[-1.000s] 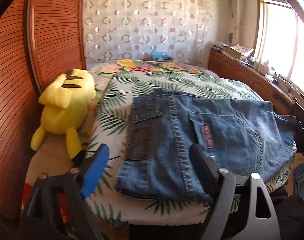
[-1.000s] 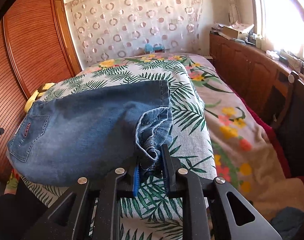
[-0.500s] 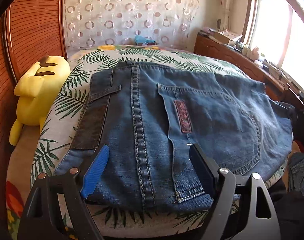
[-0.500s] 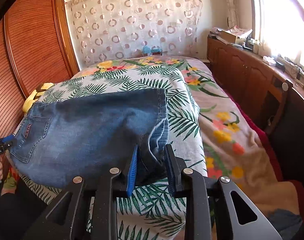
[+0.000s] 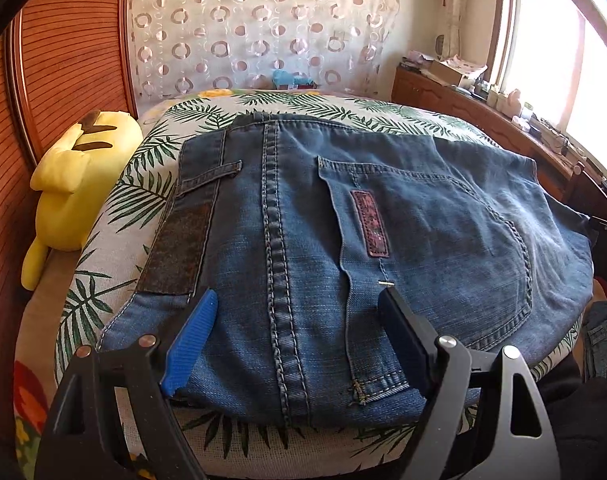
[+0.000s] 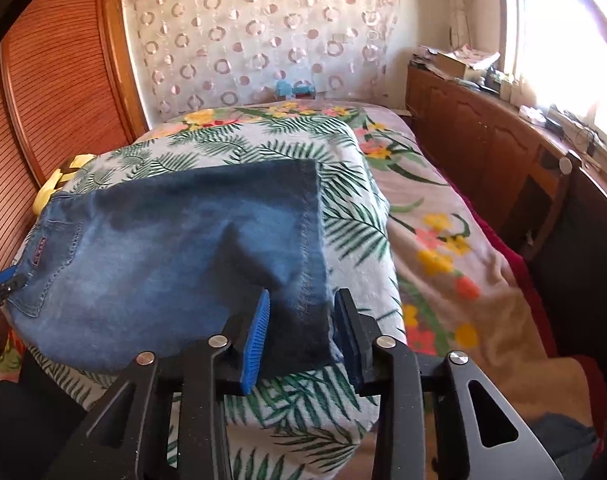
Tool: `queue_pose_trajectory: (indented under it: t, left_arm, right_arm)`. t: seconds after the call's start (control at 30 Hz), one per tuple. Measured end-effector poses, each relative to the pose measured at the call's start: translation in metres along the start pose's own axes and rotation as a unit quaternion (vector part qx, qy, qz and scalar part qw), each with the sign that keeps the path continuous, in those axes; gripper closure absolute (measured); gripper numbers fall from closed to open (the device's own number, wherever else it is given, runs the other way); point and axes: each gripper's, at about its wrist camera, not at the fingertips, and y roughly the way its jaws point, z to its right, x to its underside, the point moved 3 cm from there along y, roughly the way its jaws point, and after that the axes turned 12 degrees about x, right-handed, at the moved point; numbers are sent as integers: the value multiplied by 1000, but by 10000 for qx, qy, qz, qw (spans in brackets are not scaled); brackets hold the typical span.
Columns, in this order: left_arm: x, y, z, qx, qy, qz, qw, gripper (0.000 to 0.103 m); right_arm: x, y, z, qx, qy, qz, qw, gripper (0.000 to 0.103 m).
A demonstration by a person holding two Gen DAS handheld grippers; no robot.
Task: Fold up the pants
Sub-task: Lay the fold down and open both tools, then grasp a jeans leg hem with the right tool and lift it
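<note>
Blue jeans (image 5: 383,216) lie folded flat on a leaf-print cushion, waistband and back pocket toward the left wrist view. My left gripper (image 5: 295,300) is open, its fingers spread above the waist edge, holding nothing. In the right wrist view the jeans (image 6: 175,256) show their folded leg end. My right gripper (image 6: 301,300) is open, its fingers either side of the hem corner, which lies flat between them. The left gripper (image 6: 1,282) shows at the far left of that view.
A yellow plush toy (image 5: 83,176) lies left of the cushion against the wooden wardrobe (image 5: 63,56). A floral bedspread (image 6: 435,240) lies to the right, with a wooden cabinet (image 6: 483,136) under the window. More denim (image 5: 605,340) lies low at the right.
My right gripper opened and let go of the bunched hem, which now lies flat. My left gripper moved in over the waistband, staying open.
</note>
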Motion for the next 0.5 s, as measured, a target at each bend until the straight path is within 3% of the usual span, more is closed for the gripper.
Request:
queue_pose_trajectory:
  t: [0.37, 0.4, 0.47, 0.5]
  left_arm:
    - [0, 0, 0, -6, 4, 9, 10000, 20]
    - [0, 0, 0, -8, 8, 12, 10000, 20]
    - [0, 0, 0, -14, 10, 15, 10000, 20]
    - [0, 0, 0, -13, 9, 13, 10000, 20]
  right_arm:
    - [0, -1, -11, -252, -81, -22, 9996, 66]
    - [-1, -3, -14, -232, -145, 28, 9996, 69]
    - [-1, -6, -17, -295, -221, 91, 9993, 86]
    - [-2, -9, -18, -303, -236, 137, 9992, 89]
